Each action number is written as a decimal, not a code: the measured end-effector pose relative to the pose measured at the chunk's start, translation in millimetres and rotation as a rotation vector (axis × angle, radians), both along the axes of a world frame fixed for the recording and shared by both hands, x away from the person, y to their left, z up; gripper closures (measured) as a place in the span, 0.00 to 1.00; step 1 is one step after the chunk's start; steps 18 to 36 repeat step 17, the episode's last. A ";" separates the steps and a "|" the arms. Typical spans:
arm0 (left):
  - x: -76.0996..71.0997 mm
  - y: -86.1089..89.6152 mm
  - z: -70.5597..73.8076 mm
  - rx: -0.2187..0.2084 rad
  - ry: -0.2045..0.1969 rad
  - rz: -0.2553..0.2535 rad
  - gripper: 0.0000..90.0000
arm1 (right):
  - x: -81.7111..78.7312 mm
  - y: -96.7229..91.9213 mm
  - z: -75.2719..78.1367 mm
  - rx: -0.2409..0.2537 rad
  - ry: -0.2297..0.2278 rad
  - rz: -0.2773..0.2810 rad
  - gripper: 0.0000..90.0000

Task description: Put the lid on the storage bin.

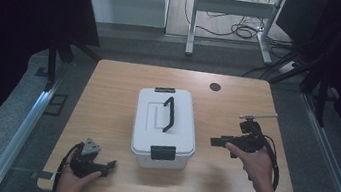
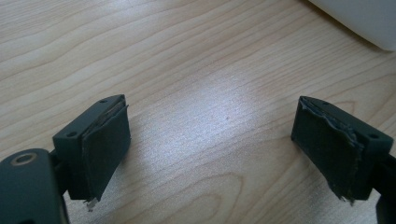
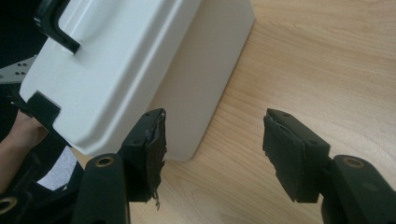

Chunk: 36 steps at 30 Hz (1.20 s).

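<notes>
- White lidded box (image 1: 165, 128) sits mid-table, black handle (image 1: 168, 114) on top, latches (image 1: 162, 152) at both ends.
- Right gripper (image 1: 218, 142), jaws spread and empty, points at the box's right side, near but apart.
- Left gripper (image 1: 107, 166), jaws wide apart, holds nothing, low by the near-left corner.
- Pale wooden table (image 1: 112, 98); grey floor, cables behind.

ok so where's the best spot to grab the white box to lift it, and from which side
Probably the black handle on the lid of the white box. It stands raised above the lid, leaving a gap beneath its bar, so jaws can close around the bar from above. The right gripper sits beside the box with jaws open and looks the better placed; the left gripper is nearer the table's front edge.
</notes>
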State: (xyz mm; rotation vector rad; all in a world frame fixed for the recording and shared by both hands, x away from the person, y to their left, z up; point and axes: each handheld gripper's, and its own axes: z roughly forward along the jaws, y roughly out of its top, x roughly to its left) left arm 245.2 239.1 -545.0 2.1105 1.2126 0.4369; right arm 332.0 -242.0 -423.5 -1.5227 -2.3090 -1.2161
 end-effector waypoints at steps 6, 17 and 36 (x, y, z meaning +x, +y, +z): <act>0.0 0.0 0.0 0.001 0.000 0.000 0.13 | -6.2 -5.7 -23.4 0.019 0.030 0.006 0.43; 0.0 0.0 0.0 0.001 0.000 0.000 0.13 | -6.1 -4.7 -29.3 -0.012 0.044 0.005 0.41; 0.0 0.0 0.0 0.001 0.000 0.000 0.13 | -6.1 -4.7 -29.3 -0.012 0.044 0.005 0.41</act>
